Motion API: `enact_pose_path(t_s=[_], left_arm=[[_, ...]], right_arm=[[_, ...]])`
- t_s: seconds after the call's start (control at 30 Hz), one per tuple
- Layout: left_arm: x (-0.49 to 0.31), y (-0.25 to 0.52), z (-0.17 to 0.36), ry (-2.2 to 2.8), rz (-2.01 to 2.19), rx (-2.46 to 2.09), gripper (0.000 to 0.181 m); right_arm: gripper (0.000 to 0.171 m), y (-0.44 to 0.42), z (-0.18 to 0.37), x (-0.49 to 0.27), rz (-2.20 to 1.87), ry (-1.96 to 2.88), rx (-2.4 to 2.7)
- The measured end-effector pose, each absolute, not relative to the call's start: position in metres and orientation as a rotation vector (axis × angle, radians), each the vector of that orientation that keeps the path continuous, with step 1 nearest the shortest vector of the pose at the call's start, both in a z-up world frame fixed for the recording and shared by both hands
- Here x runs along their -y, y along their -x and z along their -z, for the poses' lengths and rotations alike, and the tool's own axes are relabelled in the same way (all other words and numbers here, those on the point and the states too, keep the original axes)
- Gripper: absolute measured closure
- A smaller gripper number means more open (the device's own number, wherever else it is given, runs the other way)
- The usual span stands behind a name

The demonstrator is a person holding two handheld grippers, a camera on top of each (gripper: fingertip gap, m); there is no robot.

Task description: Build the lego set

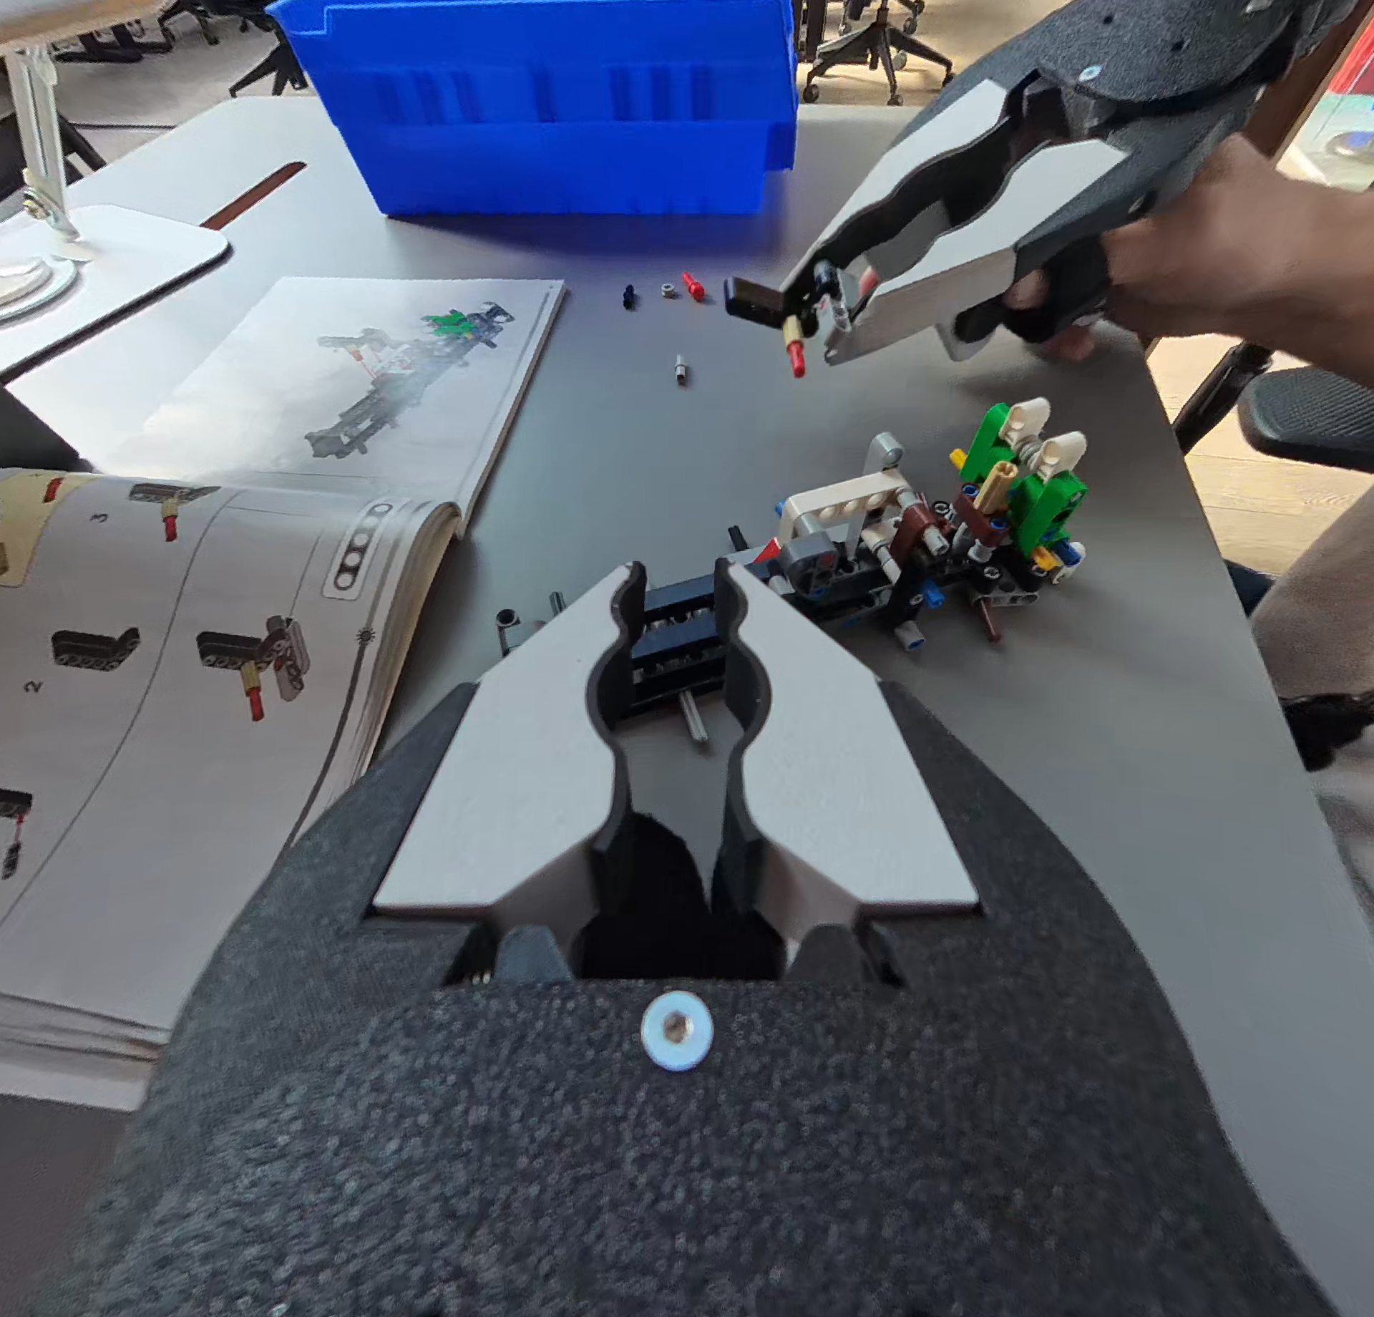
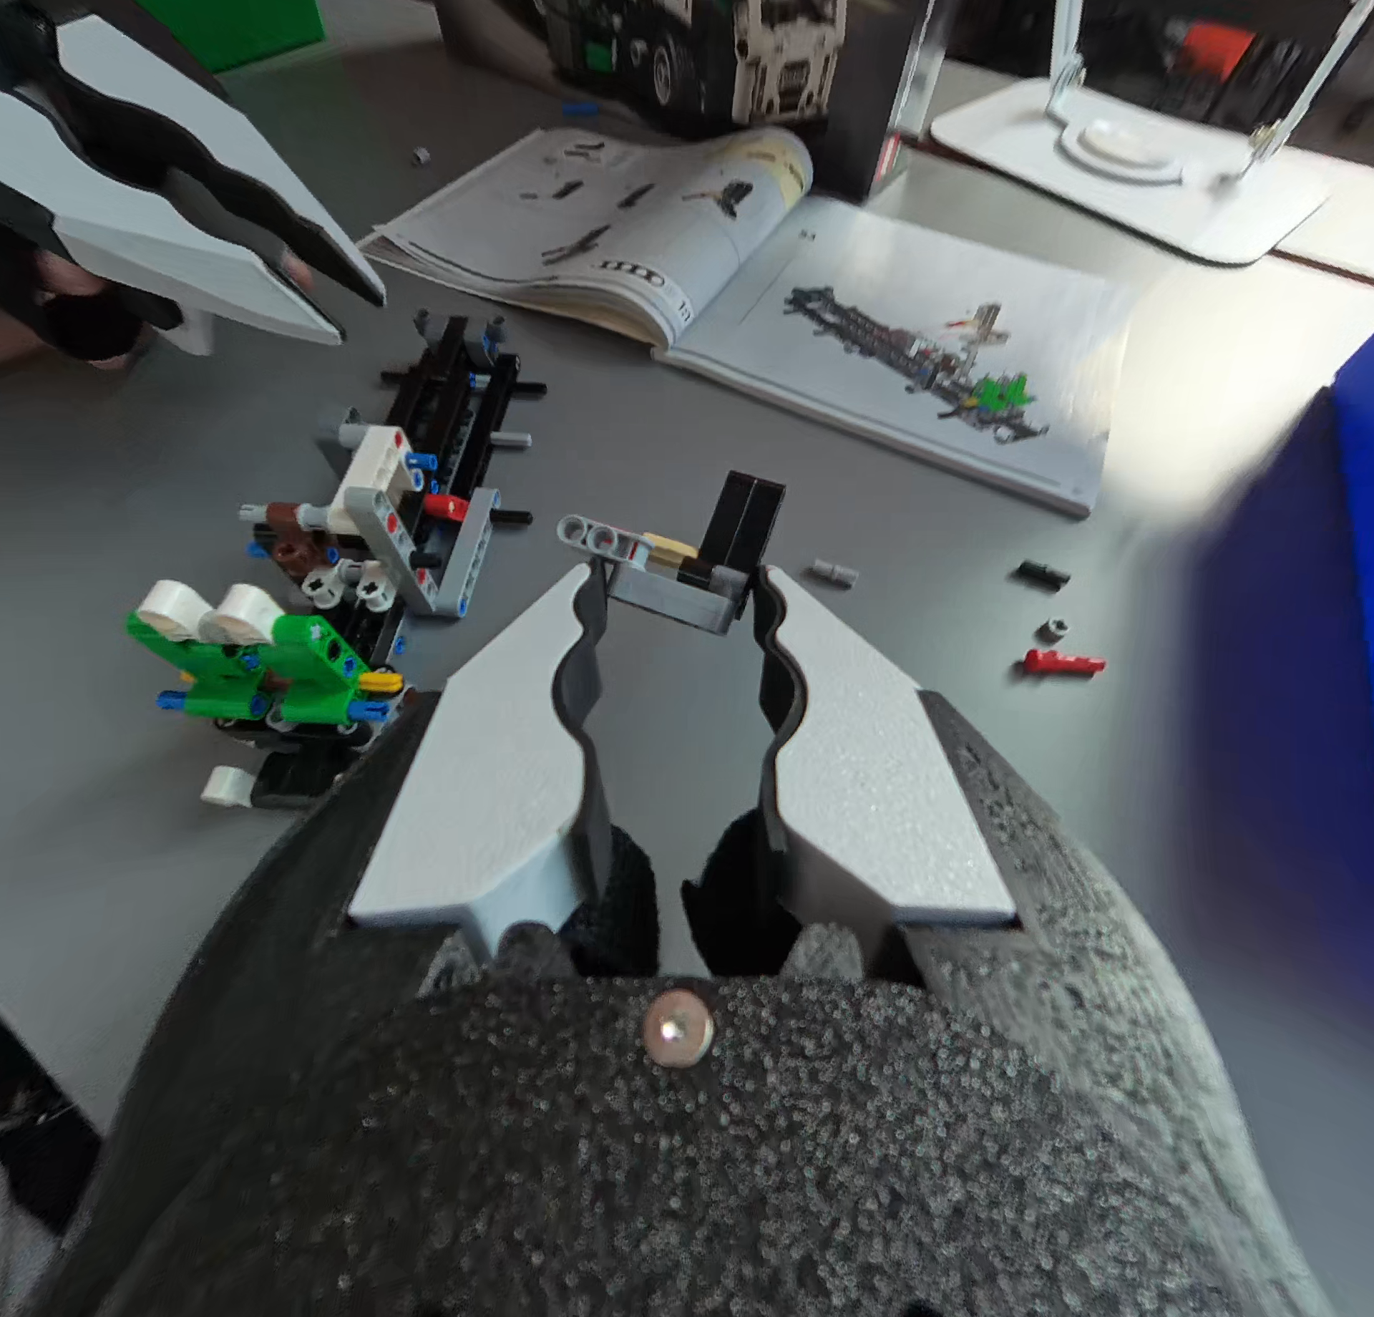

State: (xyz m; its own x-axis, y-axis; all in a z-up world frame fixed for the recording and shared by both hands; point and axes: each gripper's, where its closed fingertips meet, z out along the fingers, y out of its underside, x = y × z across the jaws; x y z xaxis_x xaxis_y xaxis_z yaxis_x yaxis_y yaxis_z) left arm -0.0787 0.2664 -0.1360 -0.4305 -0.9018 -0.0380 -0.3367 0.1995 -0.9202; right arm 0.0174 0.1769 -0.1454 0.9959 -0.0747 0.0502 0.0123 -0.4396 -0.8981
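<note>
The small sub-assembly (image 2: 673, 560) sits clamped between the tips of the right gripper (image 2: 673, 590), held in the air above the grey table (image 1: 743, 419): a grey frame piece spans the gap between the two fingers, with a short grey holed beam, a tan sleeve and a black block rising from it; from the left wrist view a red-tipped pin (image 1: 795, 348) hangs from its lower end. The main model (image 1: 929, 538) lies on the table below and toward the person's side of that held piece, its long axis running from the green-and-white end through white, brown and grey beams to the black frame (image 1: 680, 649) at the other end. The left gripper (image 1: 680, 590) is the nearer of the two to that frame: its jaws stand a little apart, straddling the black end, though whether the pads actually press on it cannot be told. Judging from this, the held piece has to come down and across to the model while the left side steadies it. Loose on the table beyond lie a red pin (image 2: 1063, 662), a small grey bush (image 2: 1054, 628), a black pin (image 2: 1042, 575) and a grey pin (image 2: 834, 572). To the left an instruction booklet (image 1: 334, 404) lies open, and a blue bin (image 1: 550, 84) stands at the far edge.
</note>
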Motion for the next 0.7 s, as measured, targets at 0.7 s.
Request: enact_pose_path(t_s=[0.7], left_arm=[[-0.268,0.078,0.139,1.107,1.134,-1.873,0.164]], right_arm=[[0.133,-0.04,0.108,-0.212,0.518,1.762,0.354]])
